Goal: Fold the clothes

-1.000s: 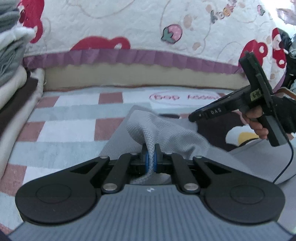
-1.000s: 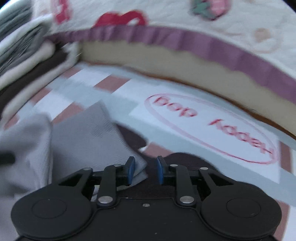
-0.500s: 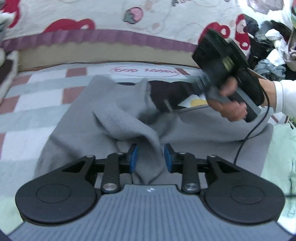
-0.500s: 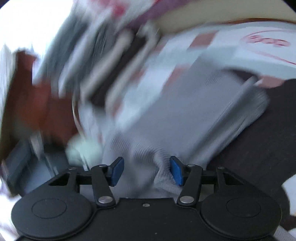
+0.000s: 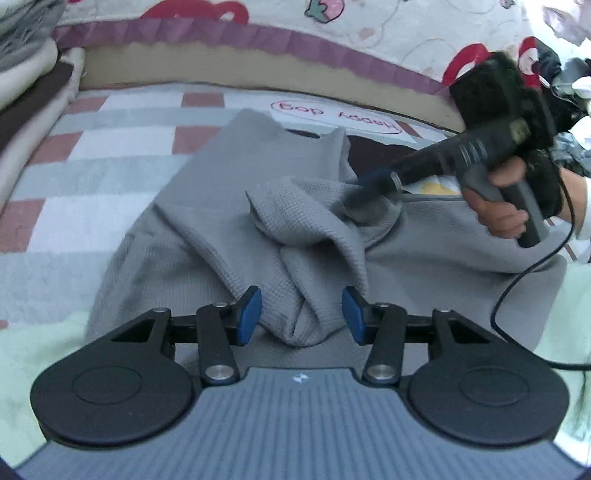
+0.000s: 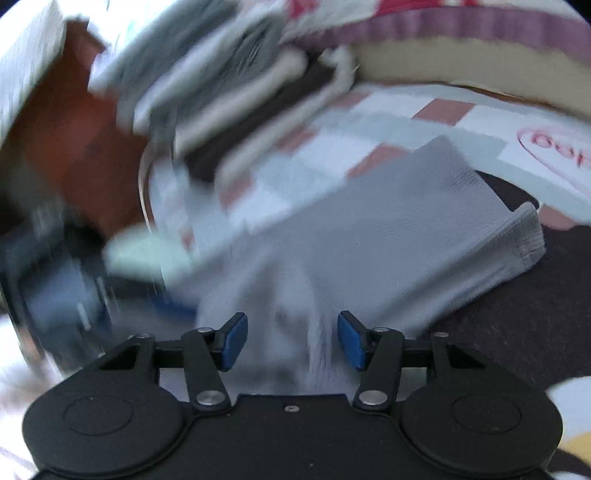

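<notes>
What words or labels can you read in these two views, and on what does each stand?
"Happy dog", upside down, in a red oval on the checked mat.
The same oval in the right wrist view: cut off and blurred, unreadable.
Yellow label on the right gripper's body: too blurred to read.

Soft, even daylight fills both views, with only faint shadows in the folds of the grey garment (image 5: 295, 206). The left wrist view is mostly sharp, though the quilt (image 5: 388, 29) washes out toward the overexposed top right corner. The right wrist view is heavily motion-blurred, worst over the stacked clothes (image 6: 229, 85) at left. Fisheye distortion bends straight edges, and black corners frame both pictures.
</notes>
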Available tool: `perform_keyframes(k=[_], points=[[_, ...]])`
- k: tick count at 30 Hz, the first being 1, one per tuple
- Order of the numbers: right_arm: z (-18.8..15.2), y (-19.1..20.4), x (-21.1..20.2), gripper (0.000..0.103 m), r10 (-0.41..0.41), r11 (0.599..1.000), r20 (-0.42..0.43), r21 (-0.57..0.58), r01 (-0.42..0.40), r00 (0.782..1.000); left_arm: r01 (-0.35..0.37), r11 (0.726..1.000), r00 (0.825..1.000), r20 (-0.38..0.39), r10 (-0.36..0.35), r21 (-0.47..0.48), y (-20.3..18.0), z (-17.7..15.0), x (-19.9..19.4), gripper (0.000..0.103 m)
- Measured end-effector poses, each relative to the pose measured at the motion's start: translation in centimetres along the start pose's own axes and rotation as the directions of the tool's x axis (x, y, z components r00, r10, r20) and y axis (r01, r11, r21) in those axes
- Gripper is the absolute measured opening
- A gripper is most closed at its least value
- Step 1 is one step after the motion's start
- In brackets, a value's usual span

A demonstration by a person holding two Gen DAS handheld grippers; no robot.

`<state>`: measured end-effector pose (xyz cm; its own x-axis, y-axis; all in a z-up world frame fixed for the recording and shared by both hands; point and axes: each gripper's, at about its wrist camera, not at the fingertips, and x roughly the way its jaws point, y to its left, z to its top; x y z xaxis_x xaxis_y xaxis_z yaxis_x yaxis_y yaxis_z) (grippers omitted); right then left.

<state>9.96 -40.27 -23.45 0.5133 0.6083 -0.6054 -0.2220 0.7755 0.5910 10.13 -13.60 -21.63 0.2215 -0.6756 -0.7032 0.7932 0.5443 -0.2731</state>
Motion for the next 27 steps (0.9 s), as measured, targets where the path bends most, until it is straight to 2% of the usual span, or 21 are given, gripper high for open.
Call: perform_keyframes(k=[1,2,3,4,5,7,8,10,11,13,14,15,16,17,19,20,21,24,27], points=[[0.3,-1.1,0.7,0.066,0.018,0.998,0.008,0.064,-0.019,1.000,0.003,1.000,1.000,0.001,-0.003,0.000,0.0,0.2,0.2,0.043],[0.6,-2.0,1.5,0.058,0.027,0.994,0.014,0.105,-0.028,1.000,0.006,1.000,1.000,0.003,-0.006,0.000,0.0,0.4,0.4,0.027],[0.9,-1.7,2.0,0.035,0.011,0.997,0.011,0.071,-0.012,1.000,0.001,1.000,1.000,-0.010,-0.001,0.028,-0.3,0.7,0.7,0.011],[1.3,-1.1,2.1,0.011,0.017,1.000,0.016,0.018,-0.017,1.000,-0.011,0.996,0.999,-0.036,0.014,0.084,-0.8,1.2,1.0,0.007],[1.6,-0.3,1.8,0.007,0.034,0.999,0.026,-0.025,-0.033,0.999,-0.033,0.989,0.998,-0.050,0.041,0.144,-1.5,1.7,1.2,0.005],[2.2,1.2,0.6,0.007,0.035,0.994,0.093,-0.105,-0.025,0.995,-0.095,0.967,0.995,-0.007,0.100,0.235,-2.5,3.0,1.2,0.003],[2.4,1.9,-0.1,0.007,0.032,0.990,0.129,-0.137,-0.014,0.991,-0.117,0.962,0.993,0.029,0.113,0.246,-2.6,3.8,1.1,0.003],[2.9,1.7,-2.0,0.007,-0.040,0.990,0.229,-0.125,0.070,0.973,-0.145,0.974,0.984,0.125,0.124,0.175,-1.6,6.0,0.8,0.003],[3.0,1.3,-3.0,0.006,-0.087,0.987,0.281,-0.104,0.121,0.956,-0.171,0.977,0.972,0.181,0.147,0.126,-0.9,7.2,0.9,0.003],[3.3,0.4,-4.6,0.006,-0.185,0.974,0.365,-0.054,0.219,0.913,-0.232,0.972,0.935,0.284,0.215,0.029,0.8,9.6,1.9,0.004],[3.2,-0.3,-4.4,0.006,-0.241,0.964,0.354,-0.021,0.266,0.904,-0.257,0.966,0.915,0.317,0.248,-0.014,1.6,10.6,2.7,0.008],[3.2,-1.1,-4.2,0.006,-0.297,0.950,0.340,0.012,0.312,0.892,-0.279,0.960,0.910,0.310,0.277,-0.038,2.3,11.3,3.6,0.010],[3.1,-1.8,-3.9,0.006,-0.344,0.936,0.321,0.041,0.350,0.882,-0.299,0.953,0.913,0.276,0.301,-0.049,2.9,11.8,4.3,0.010],[2.9,-2.4,-3.5,0.007,-0.367,0.929,0.288,0.063,0.365,0.884,-0.319,0.946,0.915,0.241,0.324,-0.060,3.6,12.3,5.1,0.012],[2.3,-3.0,-2.8,0.015,-0.410,0.912,0.240,0.109,0.396,0.880,-0.341,0.937,0.919,0.183,0.348,-0.072,4.4,12.0,5.3,0.019],[2.0,-3.4,-3.1,0.019,-0.406,0.913,0.238,0.142,0.382,0.882,-0.339,0.938,0.924,0.162,0.346,-0.072,4.6,11.3,5.0,0.028],[1.6,-3.7,-3.3,0.028,-0.402,0.913,0.236,0.174,0.368,0.885,-0.341,0.938,0.929,0.131,0.347,-0.068,4.8,10.3,4.6,0.033],[-0.2,-4.0,-5.4,0.034,-0.414,0.898,0.245,0.270,0.348,0.877,-0.374,0.926,0.927,0.026,0.375,-0.047,5.6,7.8,3.4,0.033],[-2.4,-4.0,-8.0,0.035,-0.445,0.867,0.256,0.363,0.341,0.858,-0.378,0.923,0.926,-0.027,0.377,-0.074,6.3,5.2,0.9,0.036]])
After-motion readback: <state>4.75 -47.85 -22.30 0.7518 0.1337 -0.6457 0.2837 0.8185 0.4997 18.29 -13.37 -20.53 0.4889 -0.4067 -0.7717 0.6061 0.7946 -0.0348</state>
